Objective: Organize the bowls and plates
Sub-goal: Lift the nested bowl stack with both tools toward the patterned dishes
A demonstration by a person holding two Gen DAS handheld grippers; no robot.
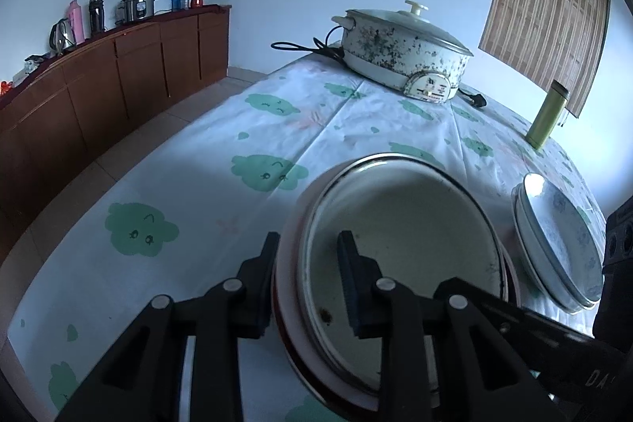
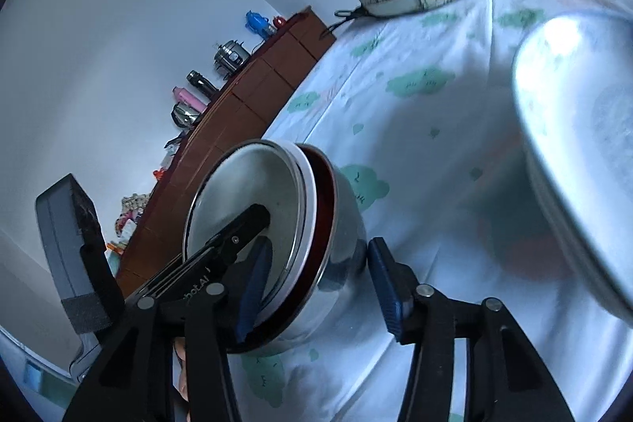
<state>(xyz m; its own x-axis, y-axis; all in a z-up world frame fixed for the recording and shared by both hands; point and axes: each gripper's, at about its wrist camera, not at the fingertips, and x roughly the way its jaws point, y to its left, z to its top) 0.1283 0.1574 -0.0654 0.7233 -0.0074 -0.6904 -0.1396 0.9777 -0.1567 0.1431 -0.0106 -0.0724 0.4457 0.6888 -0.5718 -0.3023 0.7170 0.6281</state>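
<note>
A stack of nested bowls [image 1: 399, 248] sits on the cloud-print tablecloth [image 1: 190, 192], a cream enamel bowl with a dark rim on top, a white and a red one under it. My left gripper [image 1: 308, 279] straddles the stack's near-left rim, one finger inside, one outside, jaws partly closed on it. A stack of pale blue plates [image 1: 561, 248] lies to the right. In the right wrist view the bowl stack [image 2: 277, 224] sits between my right gripper's [image 2: 316, 287] open fingers, with a steel bowl at the bottom. The plates [image 2: 581, 145] fill the right edge.
An electric hotpot [image 1: 407, 54] with lid and cord stands at the table's far end. A green flask [image 1: 548, 115] stands at the far right. A brown sideboard [image 1: 118, 74] with kettles and flasks lines the left wall. The table's left edge drops to a tiled floor.
</note>
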